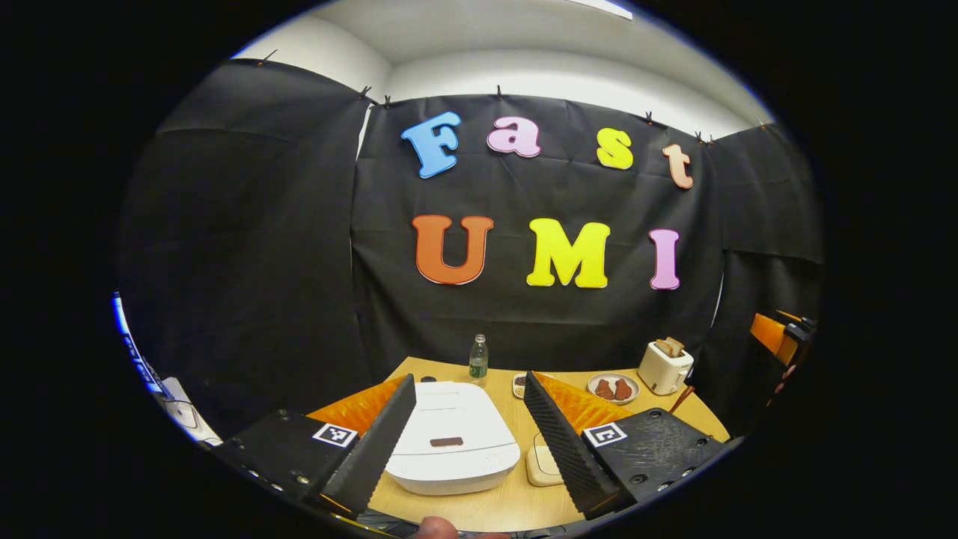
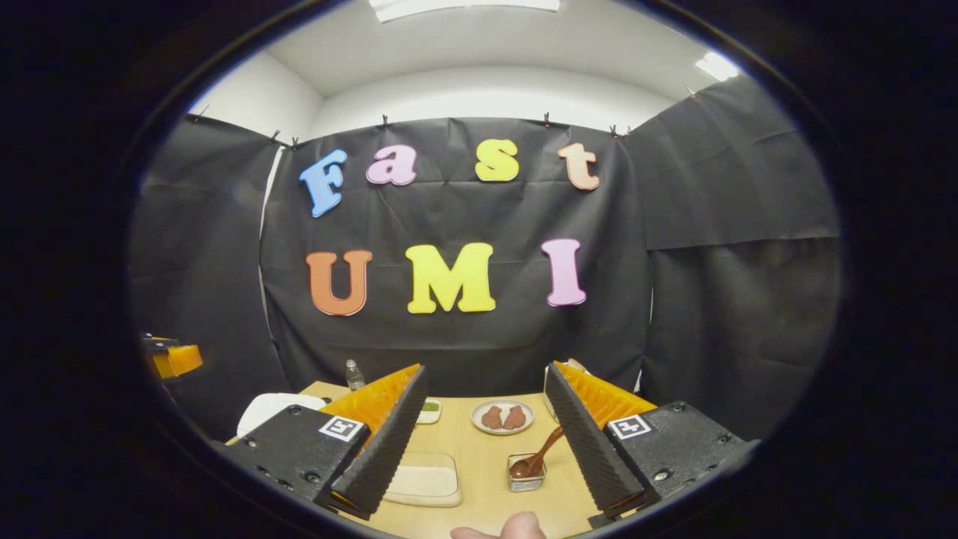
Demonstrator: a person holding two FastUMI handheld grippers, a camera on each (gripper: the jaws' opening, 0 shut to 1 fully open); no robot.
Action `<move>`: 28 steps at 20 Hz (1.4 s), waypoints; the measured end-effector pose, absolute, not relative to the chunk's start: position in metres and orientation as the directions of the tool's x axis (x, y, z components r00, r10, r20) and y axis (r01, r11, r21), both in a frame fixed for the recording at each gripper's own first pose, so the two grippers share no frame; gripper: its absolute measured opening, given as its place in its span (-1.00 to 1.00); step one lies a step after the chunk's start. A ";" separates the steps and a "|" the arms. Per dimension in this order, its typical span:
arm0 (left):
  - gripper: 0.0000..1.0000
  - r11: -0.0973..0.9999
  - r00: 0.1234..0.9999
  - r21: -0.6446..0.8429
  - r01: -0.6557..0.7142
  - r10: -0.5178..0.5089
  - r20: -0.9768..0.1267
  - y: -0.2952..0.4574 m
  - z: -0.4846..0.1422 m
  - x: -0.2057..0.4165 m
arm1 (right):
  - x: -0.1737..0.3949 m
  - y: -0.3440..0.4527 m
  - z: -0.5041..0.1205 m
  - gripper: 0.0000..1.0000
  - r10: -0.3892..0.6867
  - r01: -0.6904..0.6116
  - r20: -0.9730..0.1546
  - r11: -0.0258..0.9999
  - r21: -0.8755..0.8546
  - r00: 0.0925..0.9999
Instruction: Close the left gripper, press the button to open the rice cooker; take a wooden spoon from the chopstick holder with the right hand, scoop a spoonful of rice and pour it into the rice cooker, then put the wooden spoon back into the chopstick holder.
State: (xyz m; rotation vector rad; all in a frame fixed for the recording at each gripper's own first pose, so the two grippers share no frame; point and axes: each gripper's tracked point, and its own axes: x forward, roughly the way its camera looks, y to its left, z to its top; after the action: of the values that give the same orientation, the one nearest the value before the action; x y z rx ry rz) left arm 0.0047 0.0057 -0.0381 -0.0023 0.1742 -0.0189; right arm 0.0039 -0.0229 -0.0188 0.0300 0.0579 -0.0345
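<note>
The white rice cooker point(image 1: 449, 438) sits with its lid down between the fingers of my left gripper point(image 1: 469, 382), which is open and hovers just short of it. To the cooker's right lies a cream rice tray point(image 1: 542, 464). In the right gripper view the wooden spoon point(image 2: 540, 449) leans in a small clear holder point(image 2: 526, 473), slightly right of centre and below my right gripper point(image 2: 486, 370), which is open and holds nothing. The rice tray point(image 2: 424, 477) lies left of the holder, and the cooker point(image 2: 273, 410) shows at far left behind my left finger.
On the wooden table point(image 1: 516, 501) stand a water bottle point(image 1: 478, 358), a small dish point(image 1: 519, 385), a plate of brown pieces point(image 1: 613, 388) and a toaster with bread point(image 1: 664, 365). Black cloth walls close in the back and sides. A thumb point(image 2: 516, 526) shows at the bottom edge.
</note>
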 end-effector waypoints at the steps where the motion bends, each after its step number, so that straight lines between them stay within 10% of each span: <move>1: 0.88 1.000 0.980 -0.007 0.029 -0.030 -0.196 0.003 -0.044 0.006 | 0.005 -0.025 -0.020 0.94 -0.035 0.037 -0.060 0.999 0.026 0.998; 5: 0.63 0.998 0.957 -0.037 0.046 -0.054 -0.286 -0.003 -0.067 0.012 | 0.011 -0.029 -0.026 1.00 -0.027 0.030 -0.076 0.999 0.035 0.997; 9: -0.25 0.999 0.943 -0.041 0.017 -0.029 -0.331 0.006 -0.077 0.020 | 0.017 -0.040 -0.034 0.97 -0.032 0.036 -0.090 0.998 0.044 0.995; 10: -0.84 0.999 0.939 -0.049 0.009 -0.025 -0.342 0.007 -0.080 0.024 | 0.018 -0.043 -0.036 1.00 -0.035 0.040 -0.094 0.998 0.050 0.995; 28: -1.00 0.978 0.697 -0.210 -0.014 -0.141 -0.703 0.043 -0.208 0.101 | 0.038 -0.048 -0.111 1.00 -0.026 0.061 -0.254 0.989 0.131 0.967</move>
State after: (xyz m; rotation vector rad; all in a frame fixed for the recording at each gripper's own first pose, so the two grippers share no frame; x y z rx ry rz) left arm 0.1006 0.0426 -0.2079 -0.2061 0.7975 -0.0715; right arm 0.0380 -0.0484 -0.1109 0.1385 0.2545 -0.0446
